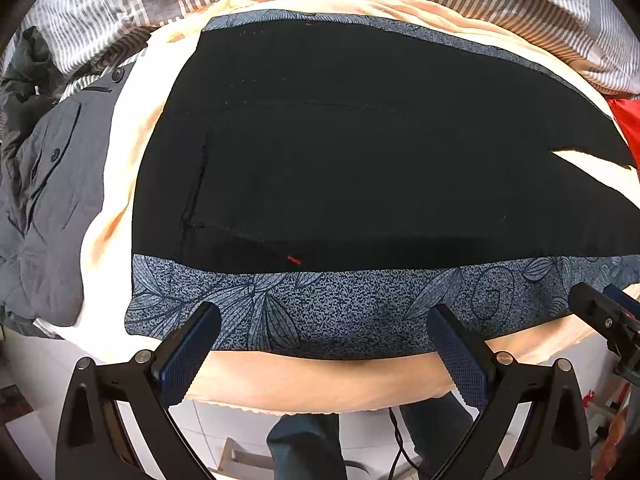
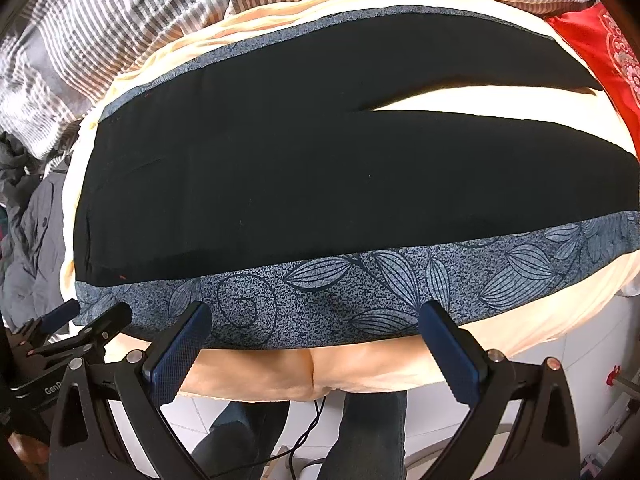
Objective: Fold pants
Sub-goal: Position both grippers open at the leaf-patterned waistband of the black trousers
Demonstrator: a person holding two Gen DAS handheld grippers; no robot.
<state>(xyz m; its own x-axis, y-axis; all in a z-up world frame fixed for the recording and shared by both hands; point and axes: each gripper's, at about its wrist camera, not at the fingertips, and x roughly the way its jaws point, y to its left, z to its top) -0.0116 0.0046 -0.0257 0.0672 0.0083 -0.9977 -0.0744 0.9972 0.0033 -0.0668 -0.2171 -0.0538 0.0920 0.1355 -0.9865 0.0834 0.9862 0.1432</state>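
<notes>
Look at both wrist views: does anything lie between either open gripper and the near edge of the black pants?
Nothing visible does. The left gripper and right gripper both hang open just over the patterned blue side band of the pants, which lie flat on the peach sheet. The grey jacket lies off to one side.

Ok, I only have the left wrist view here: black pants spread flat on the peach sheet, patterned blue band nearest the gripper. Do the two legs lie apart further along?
Observer: Yes. In the right wrist view the pants split into two legs with a long wedge of peach sheet between them.
Operator: What's past the leg ends?
Observer: A red cloth with a pale floral print, at the far right.
Operator: Is the right gripper holding fabric?
Observer: No. The right gripper is open, its fingers over the patterned band's near edge, nothing between them.
Operator: And mine?
Observer: The left gripper is open too.
</notes>
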